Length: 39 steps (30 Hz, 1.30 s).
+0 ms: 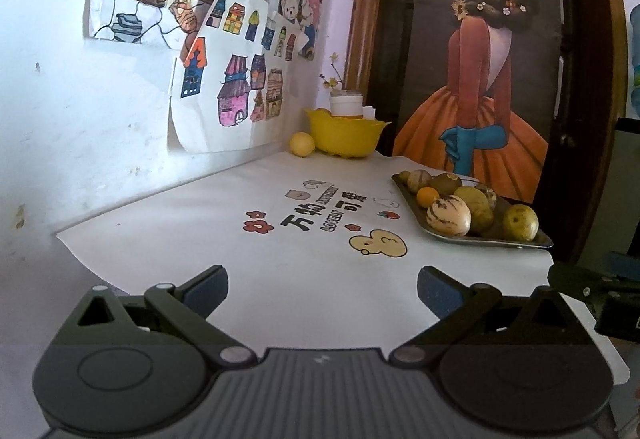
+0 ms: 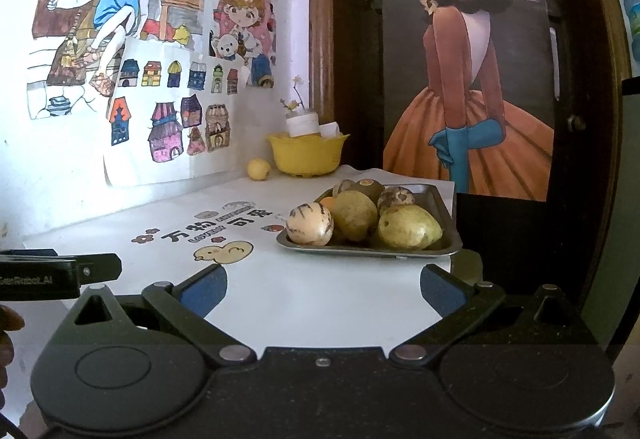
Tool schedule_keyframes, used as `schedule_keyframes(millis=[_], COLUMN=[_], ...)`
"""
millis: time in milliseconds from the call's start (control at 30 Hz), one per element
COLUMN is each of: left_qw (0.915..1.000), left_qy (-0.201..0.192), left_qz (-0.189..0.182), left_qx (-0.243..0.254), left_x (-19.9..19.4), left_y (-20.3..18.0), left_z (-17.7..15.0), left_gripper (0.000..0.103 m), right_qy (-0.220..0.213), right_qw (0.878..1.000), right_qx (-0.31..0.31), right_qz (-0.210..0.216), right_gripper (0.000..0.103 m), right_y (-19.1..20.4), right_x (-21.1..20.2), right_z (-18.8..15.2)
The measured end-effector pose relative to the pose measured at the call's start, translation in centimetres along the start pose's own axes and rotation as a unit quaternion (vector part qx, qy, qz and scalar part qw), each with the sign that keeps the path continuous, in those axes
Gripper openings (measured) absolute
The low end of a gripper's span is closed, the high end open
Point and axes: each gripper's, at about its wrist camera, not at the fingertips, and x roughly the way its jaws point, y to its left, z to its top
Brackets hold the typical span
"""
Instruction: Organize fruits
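One metal tray [image 2: 440, 199] holds a heap of fruit: two striped pale melons [image 1: 448, 215], one small orange [image 1: 428, 195], and several green-yellow fruits whose exact number the pile hides. One yellow bowl [image 1: 344, 137] stands at the back, with a single yellow fruit [image 1: 302, 144] just beside it.

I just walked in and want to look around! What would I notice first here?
Probably the metal tray piled with fruit at the right of the white table, a pale striped melon at its front. Behind it stands a big painting of a girl in an orange dress. A yellow bowl sits in the far corner, with a small yellow fruit beside it.
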Motion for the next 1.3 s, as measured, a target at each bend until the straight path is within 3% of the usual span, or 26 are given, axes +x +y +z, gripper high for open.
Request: schedule_keyframes(millis=[1300], left_qw=[0.9999], left_qy=[0.008], left_qz=[-0.001], left_qx=[-0.009], left_x=[0.07], left_y=[0.15], left_z=[-0.28], left_gripper=[0.103], right_qy=[0.006], right_qw=[1.0], right_qx=[-0.001], right_qz=[0.003], right_gripper=[0.102], right_y=[0.23], right_x=[0.34], right_z=[-0.2])
